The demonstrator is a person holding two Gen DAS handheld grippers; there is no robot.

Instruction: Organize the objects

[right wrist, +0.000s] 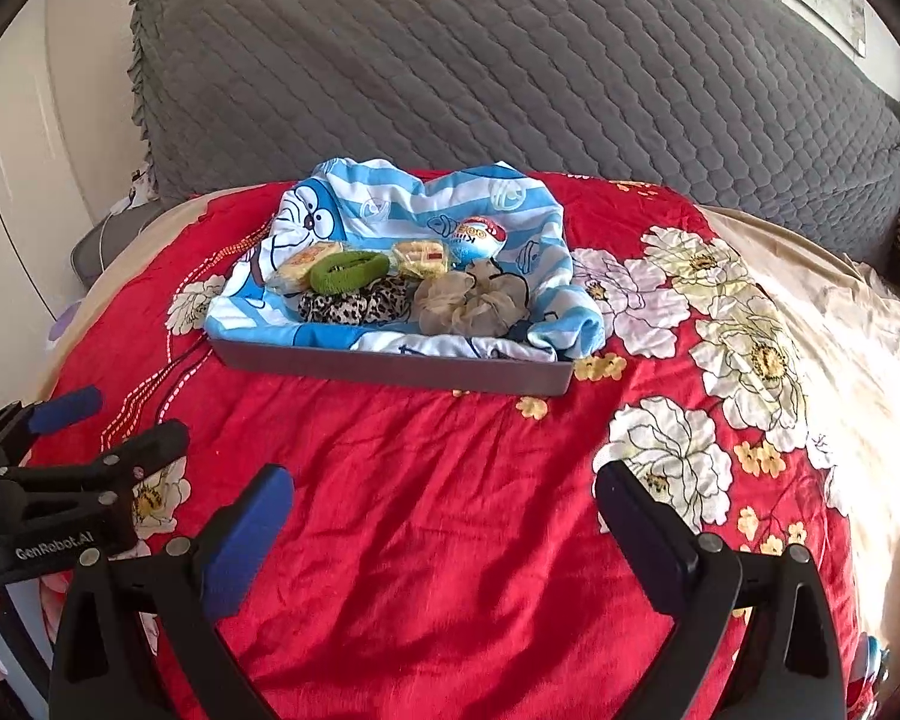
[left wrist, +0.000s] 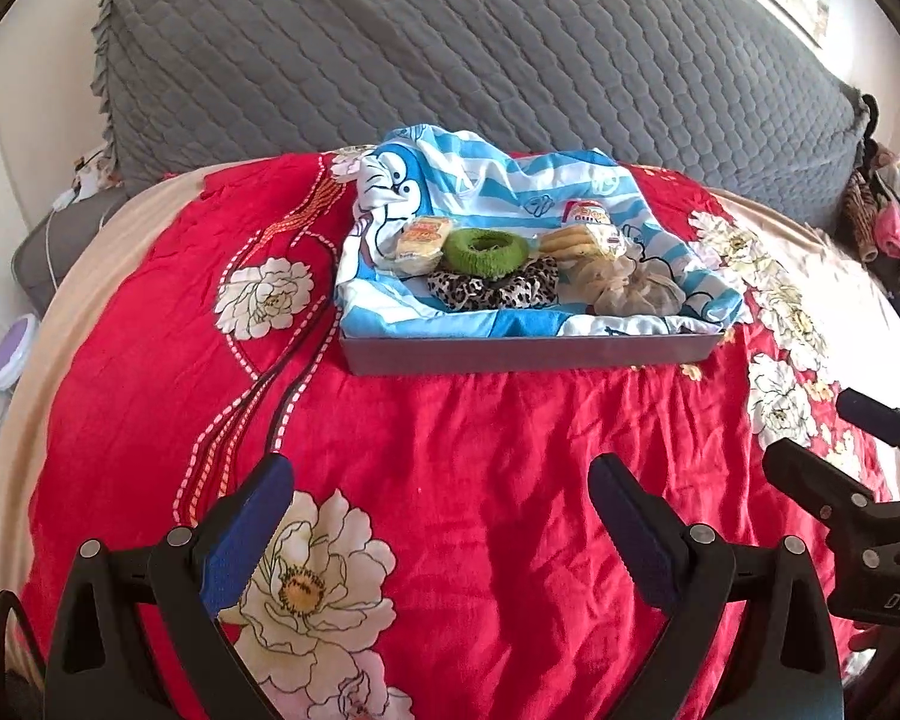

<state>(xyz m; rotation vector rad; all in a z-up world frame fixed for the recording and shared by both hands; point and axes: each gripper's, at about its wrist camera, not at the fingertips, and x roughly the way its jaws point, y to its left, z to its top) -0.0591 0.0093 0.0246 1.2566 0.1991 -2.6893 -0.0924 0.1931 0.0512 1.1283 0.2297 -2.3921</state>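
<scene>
Red floral bedding carries a grey tray already holding scrunchies and snack packets on a cartoon cloth (gathered, or awaiting sorting), while left gripper and right gripper hover near, jaws apart and empty.

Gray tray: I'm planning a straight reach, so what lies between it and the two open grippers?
Only bare red floral bedspread lies between the gray tray and the left gripper or right gripper; both wrist views show it.

red floral bedspread, grey quilted headboard cover, white cupboard at left.
</scene>
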